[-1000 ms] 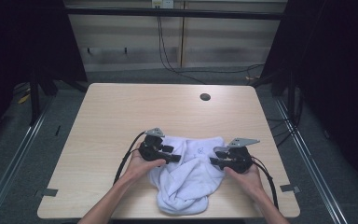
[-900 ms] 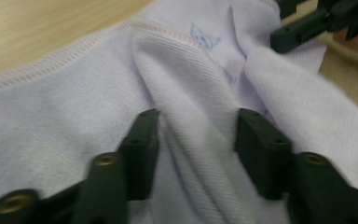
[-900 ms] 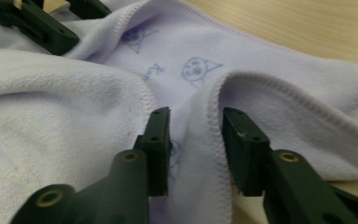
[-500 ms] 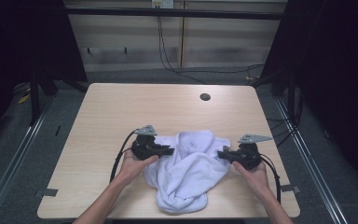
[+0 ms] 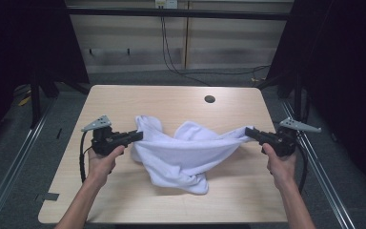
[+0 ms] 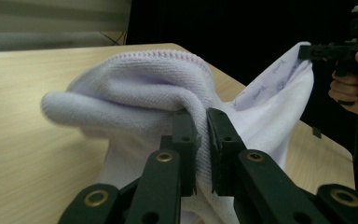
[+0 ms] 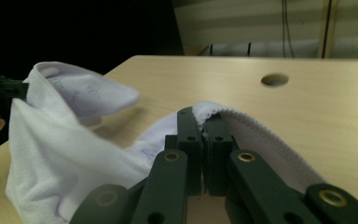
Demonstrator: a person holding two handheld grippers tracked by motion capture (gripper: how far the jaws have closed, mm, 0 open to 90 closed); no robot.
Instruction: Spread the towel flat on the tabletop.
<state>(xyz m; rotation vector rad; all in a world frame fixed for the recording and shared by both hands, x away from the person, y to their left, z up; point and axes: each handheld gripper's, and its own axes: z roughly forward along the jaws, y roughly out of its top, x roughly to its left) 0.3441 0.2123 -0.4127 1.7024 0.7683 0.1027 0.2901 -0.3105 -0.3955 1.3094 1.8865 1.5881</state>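
- Left gripper [image 5: 136, 137]: black, held in a hand [image 5: 102, 160] at the left of the pale wood-grain table [image 5: 124, 102]; jaws clamped on a thick rolled fold of the towel [image 5: 186, 152], grey three-cornered plate on top, black cable looping down beside the wrist.
- From the left gripper view [image 6: 203, 135]: terry loops and a stitched hem along the pinched fold, soft and ribbed, bulging to the left of the jaws.
- Towel: white, limp cotton, stretched between both grippers above the middle of the table, sagging in a pointed pouch whose lower tip rests on the wood near the front edge.
- Round cable hole [image 5: 209, 99]: dark, set in the far right part of the tabletop.
- Right gripper [image 5: 249, 132]: black, level with the table's right edge, jaws pressed together on a hemmed corner; from the right gripper view [image 7: 204, 128], zigzag edge stitching curving away over the right jaw.
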